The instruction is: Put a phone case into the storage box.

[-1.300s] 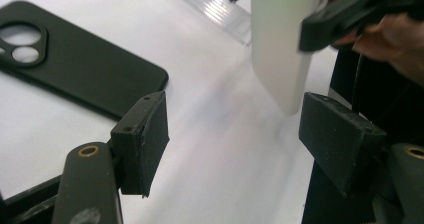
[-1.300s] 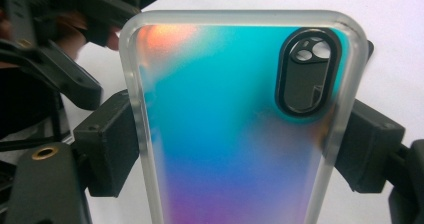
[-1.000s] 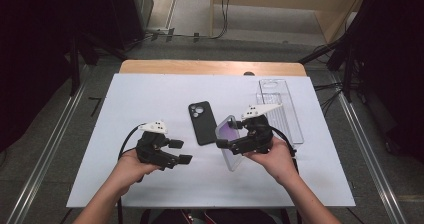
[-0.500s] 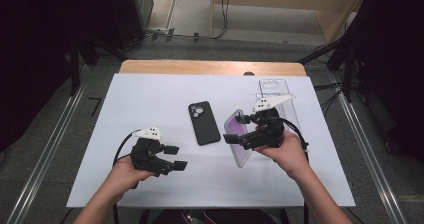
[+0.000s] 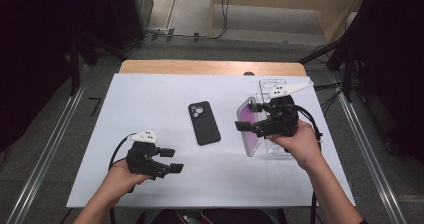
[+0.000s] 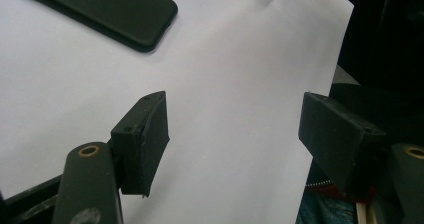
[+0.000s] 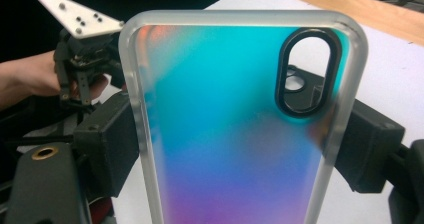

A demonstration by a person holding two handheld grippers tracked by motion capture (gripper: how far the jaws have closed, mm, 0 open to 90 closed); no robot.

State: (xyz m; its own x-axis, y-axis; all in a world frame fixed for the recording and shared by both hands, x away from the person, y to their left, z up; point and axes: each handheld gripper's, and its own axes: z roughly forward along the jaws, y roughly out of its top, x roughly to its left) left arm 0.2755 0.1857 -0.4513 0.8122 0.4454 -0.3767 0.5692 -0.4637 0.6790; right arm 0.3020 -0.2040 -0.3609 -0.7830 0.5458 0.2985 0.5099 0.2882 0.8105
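In my right gripper view, the iridescent phone case runs off the bottom edge and hides most of the black phone behind it, glimpsed blurrily through the case's camera cutout.

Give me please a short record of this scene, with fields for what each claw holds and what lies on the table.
right claw: shut on phone case, gripped across its two long edges, lifted off the table
phone case: translucent rim, blue-to-purple back, oval camera cutout
left claw: open, nothing between the jaws
black phone: lies flat, camera side up, on the white table
clear box: behind the right claw
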